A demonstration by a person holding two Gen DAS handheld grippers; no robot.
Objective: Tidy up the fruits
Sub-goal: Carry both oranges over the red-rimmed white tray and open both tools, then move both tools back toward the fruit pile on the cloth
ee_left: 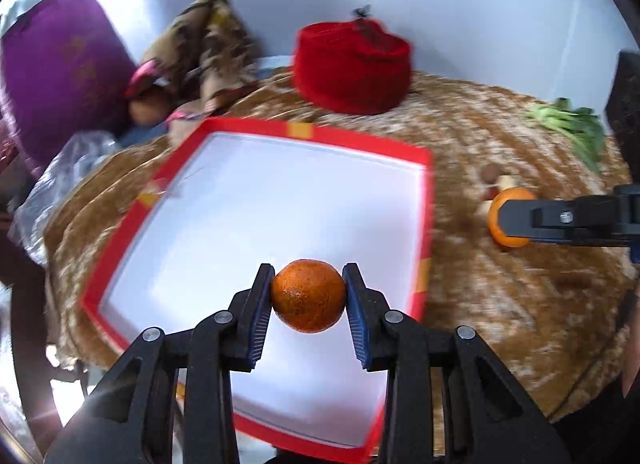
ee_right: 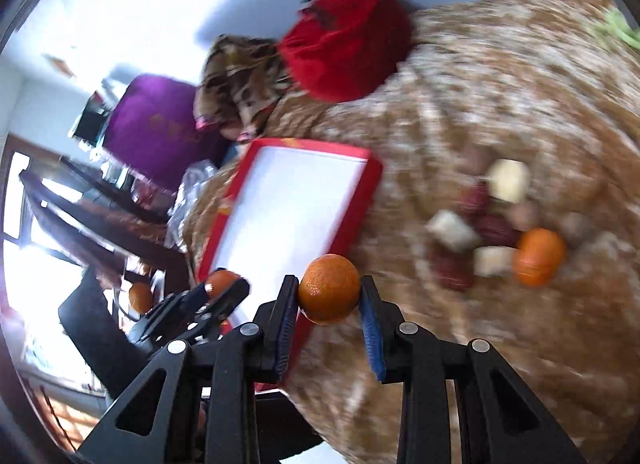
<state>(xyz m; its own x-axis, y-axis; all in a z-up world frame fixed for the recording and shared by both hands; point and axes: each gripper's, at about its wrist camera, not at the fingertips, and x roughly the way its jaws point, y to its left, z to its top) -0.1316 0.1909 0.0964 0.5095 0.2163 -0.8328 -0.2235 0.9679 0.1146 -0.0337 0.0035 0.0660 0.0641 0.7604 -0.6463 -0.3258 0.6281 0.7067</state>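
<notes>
My left gripper (ee_left: 308, 296) is shut on an orange tangerine (ee_left: 308, 295) and holds it above the white inside of a red-rimmed box lid (ee_left: 424, 200). My right gripper (ee_right: 329, 296) is shut on a second tangerine (ee_right: 329, 288) above the brown cloth, just right of the red-rimmed box lid (ee_right: 370, 180). In the left wrist view the right gripper (ee_left: 500, 220) shows at the right with its tangerine (ee_left: 510, 200). A third tangerine (ee_right: 538, 257) lies on the cloth among red dates (ee_right: 494, 229) and pale chunks (ee_right: 509, 181). The left gripper (ee_right: 224, 290) shows at the lid's near corner.
A red felt hat (ee_left: 352, 68) stands at the back of the brown patterned tablecloth (ee_left: 500, 316). A patterned cloth bundle (ee_left: 208, 44) and a purple bag (ee_left: 60, 64) lie at the back left. Green leaves (ee_left: 572, 124) lie at the far right. Crumpled plastic (ee_left: 60, 180) lies left of the lid.
</notes>
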